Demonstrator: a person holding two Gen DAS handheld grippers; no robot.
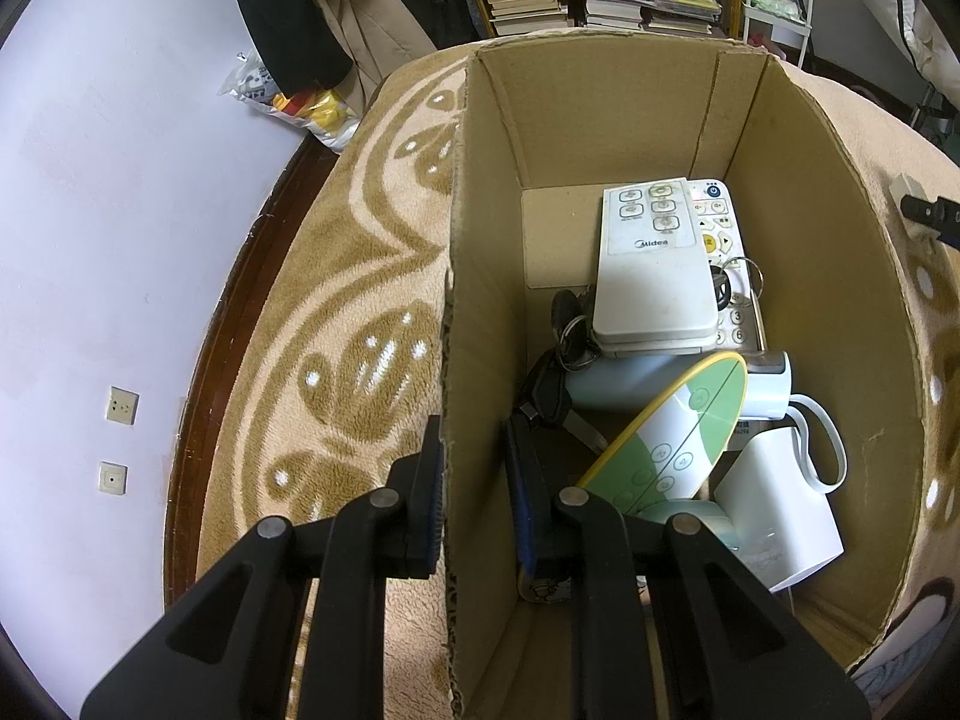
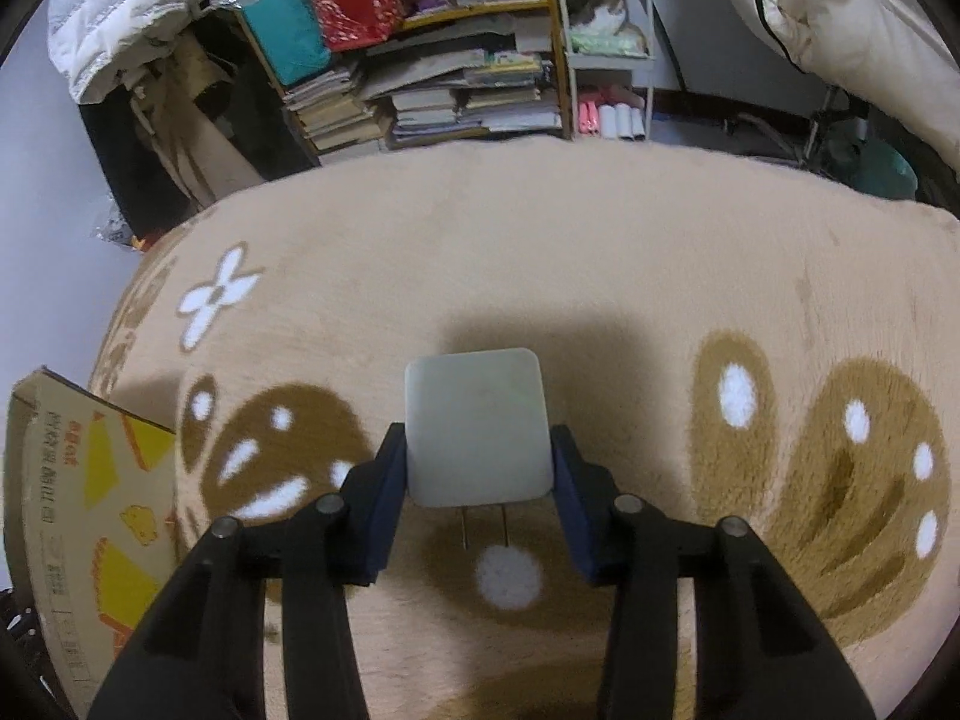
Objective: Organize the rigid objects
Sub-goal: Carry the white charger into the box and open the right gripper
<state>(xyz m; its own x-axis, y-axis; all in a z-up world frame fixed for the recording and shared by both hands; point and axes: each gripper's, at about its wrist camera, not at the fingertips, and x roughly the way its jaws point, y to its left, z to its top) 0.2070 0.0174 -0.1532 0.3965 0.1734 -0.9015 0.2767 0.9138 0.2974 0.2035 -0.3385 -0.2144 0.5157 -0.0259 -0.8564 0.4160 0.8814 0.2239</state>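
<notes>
An open cardboard box (image 1: 600, 114) stands on a beige patterned blanket. It holds a white Midea remote (image 1: 654, 264) lying on a second remote (image 1: 723, 222), bunches of keys (image 1: 570, 324), an oval green-and-white remote (image 1: 672, 432), a pale blue cylinder (image 1: 624, 387) and a white block with a looped cord (image 1: 774, 510). My left gripper (image 1: 474, 438) straddles the box's left wall, one finger outside and one inside, closed onto it. My right gripper (image 2: 477, 429) is shut on a square white plug adapter (image 2: 477, 420), held above the blanket with its two prongs showing underneath.
The box's printed outer side (image 2: 72, 510) sits at the far left of the right wrist view. Behind the blanket (image 2: 540, 252) stand shelves of stacked books (image 2: 432, 102), hanging coats (image 1: 312, 18) and a white trolley (image 2: 606, 48). A lilac wall with sockets (image 1: 120, 405) runs on the left.
</notes>
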